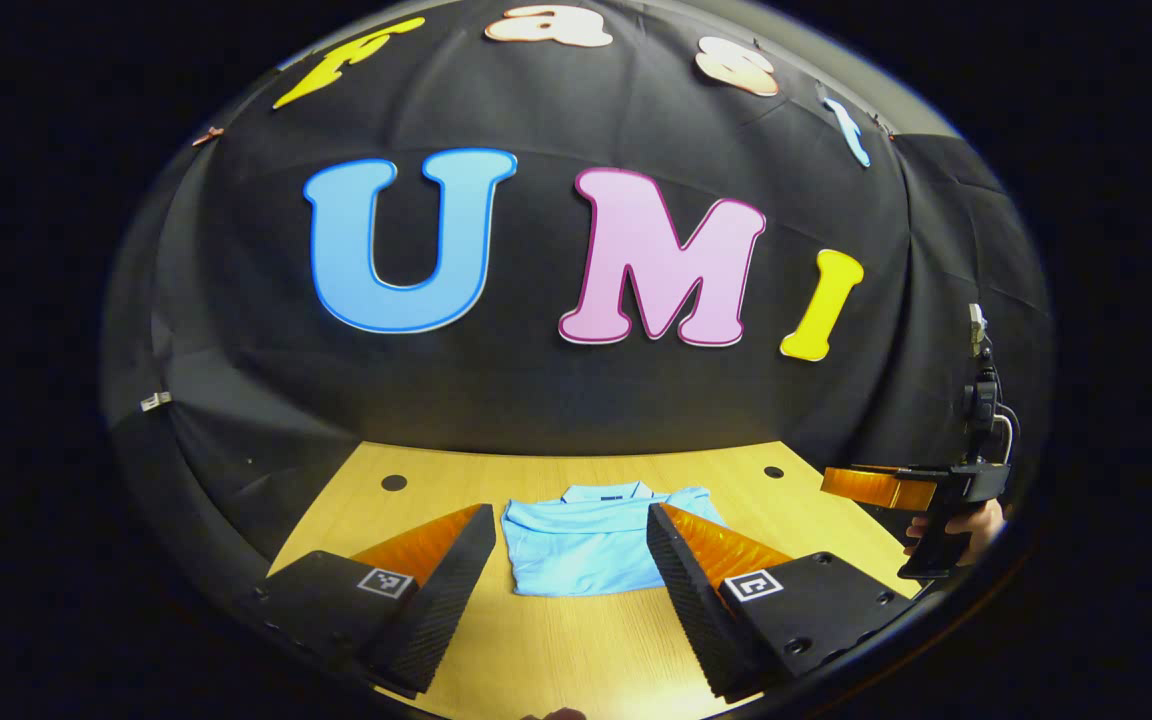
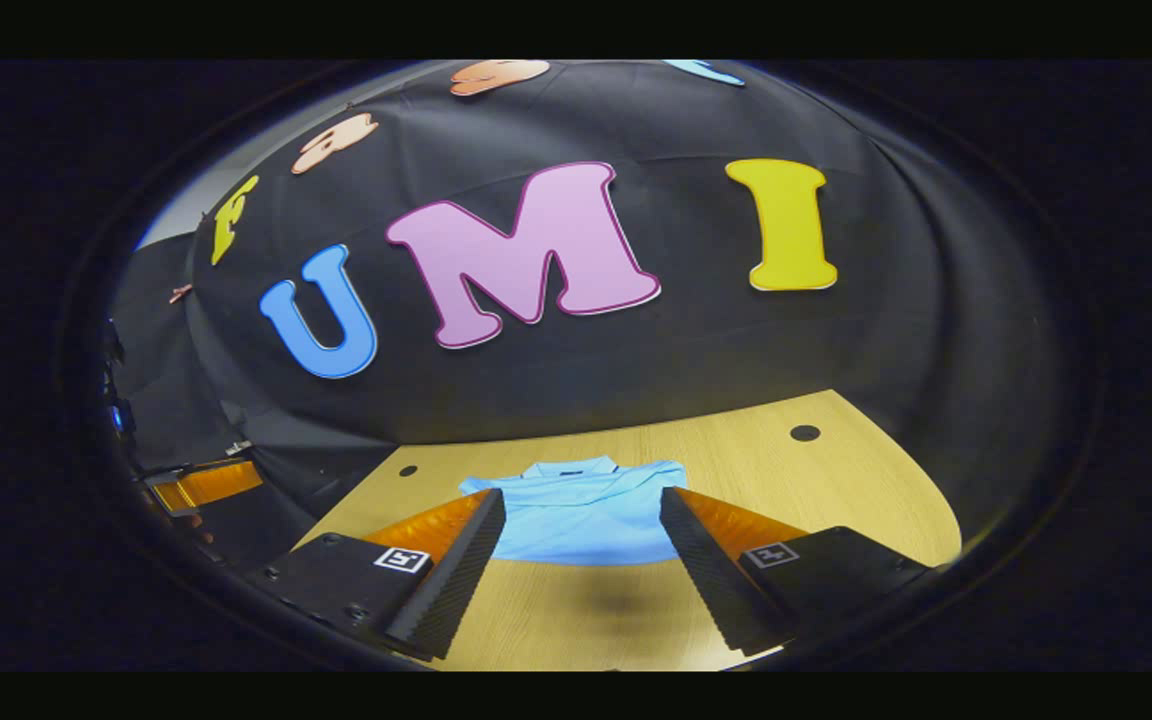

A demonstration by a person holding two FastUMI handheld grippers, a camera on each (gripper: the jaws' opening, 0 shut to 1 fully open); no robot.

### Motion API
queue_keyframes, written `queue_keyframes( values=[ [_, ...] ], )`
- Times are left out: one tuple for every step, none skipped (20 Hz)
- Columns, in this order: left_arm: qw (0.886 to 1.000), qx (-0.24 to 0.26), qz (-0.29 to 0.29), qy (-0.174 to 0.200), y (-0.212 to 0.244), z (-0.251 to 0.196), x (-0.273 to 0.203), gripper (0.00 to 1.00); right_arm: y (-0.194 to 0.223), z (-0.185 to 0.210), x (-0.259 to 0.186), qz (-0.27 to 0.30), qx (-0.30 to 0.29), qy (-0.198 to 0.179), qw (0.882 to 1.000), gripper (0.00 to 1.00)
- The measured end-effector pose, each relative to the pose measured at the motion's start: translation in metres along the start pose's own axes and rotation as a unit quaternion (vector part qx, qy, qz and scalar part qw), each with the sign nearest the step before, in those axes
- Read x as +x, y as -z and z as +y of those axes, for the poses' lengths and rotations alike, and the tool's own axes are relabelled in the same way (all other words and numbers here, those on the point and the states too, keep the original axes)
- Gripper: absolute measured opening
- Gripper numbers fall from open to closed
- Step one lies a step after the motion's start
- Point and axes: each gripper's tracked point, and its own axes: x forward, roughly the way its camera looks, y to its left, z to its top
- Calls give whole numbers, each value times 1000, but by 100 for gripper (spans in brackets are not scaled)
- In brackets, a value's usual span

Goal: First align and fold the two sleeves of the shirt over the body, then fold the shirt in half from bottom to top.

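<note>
- Tabletop of pale wood [image 1: 576,640], with small dark round holes [image 1: 394,483] near its far edge, spreads out below me and bears the one garment.
- The light-blue short-sleeved polo shirt [image 1: 581,550] lies flat on that wood near the far side, collar toward the black cloth wall [image 1: 536,390]. It looks already folded into a compact rectangle, its near edge straight.
- In the right gripper view the same shirt [image 2: 576,515] sits centred ahead, a soft shadow on the wood just in front of it.
- My left gripper [image 1: 571,590] hangs above the table, its fingers [image 1: 441,590] spread wide with nothing between them; the shirt shows through the gap.
- My right gripper [image 2: 576,585] is likewise spread wide and empty, off the cloth.
- At the right edge of the left gripper view my right gripper appears again, gripped by a hand [image 1: 966,527], beside the table.
</note>
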Motion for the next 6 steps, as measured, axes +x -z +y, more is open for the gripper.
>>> queue_keyframes(
  values=[
    [1000, 3, -6, -5, 0, 1, -17, 97, 0, 4, -13, -5, -5, -1, 1000, 98],
    [1000, 6, -10, -13, 1, 4, -33, 97, 0, 8, -25, -10, -10, 1, 1000, 98],
    [1000, 9, -16, -17, 2, 4, -49, 97, 2, 13, -36, -15, -11, -2, 1000, 98],
    [999, 8, -22, -24, 4, 4, -65, 97, 3, 18, -46, -16, -13, -4, 1000, 98],
    [999, -1, -23, -27, 7, 2, -79, 97, 6, 21, -59, -17, -20, -5, 1000, 98],
    [999, -11, -30, -29, 9, -1, -95, 97, 9, 24, -71, -15, -30, -6, 999, 90]
  ],
)
